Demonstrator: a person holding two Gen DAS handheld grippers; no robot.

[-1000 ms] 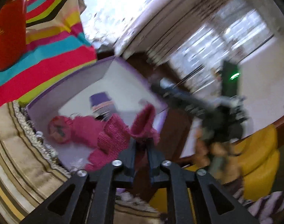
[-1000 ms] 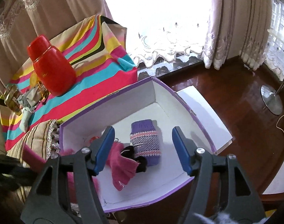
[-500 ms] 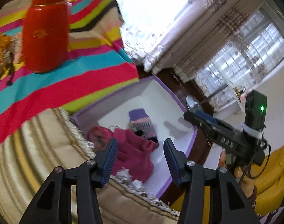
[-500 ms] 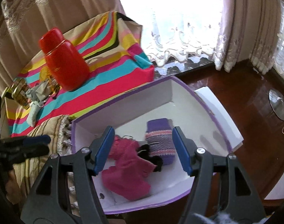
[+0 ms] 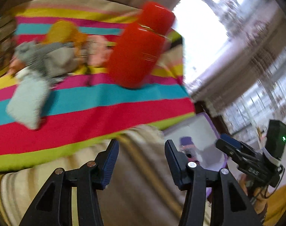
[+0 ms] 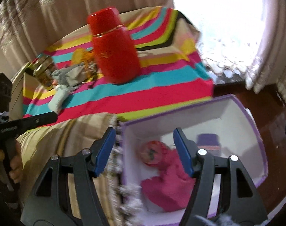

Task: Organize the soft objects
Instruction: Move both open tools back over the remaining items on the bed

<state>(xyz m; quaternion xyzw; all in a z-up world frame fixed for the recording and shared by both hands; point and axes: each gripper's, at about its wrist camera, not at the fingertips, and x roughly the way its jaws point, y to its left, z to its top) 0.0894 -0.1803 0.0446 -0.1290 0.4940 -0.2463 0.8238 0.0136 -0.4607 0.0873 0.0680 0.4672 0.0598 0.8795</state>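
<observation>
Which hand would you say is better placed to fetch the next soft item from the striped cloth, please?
Probably left. The left gripper is open, empty and faces the pale blue sock on the striped cloth; the right gripper, also empty, hangs at the purple box.

Beige curtains [image 6: 71,15] with a pale patterned trim hang behind the table [image 6: 161,94], which is draped in a cloth striped pink, turquoise, yellow and lime, with a beige gold-striped cloth [image 5: 143,188] lying over its near edge. A bright window [image 6: 218,18], blown out white, sits behind a lace curtain [image 6: 255,71] to the right. The floor [image 6: 271,113] is dark reddish polished wood, and a yellow seat [image 5: 280,203] shows at the lower right of the left wrist view.
</observation>
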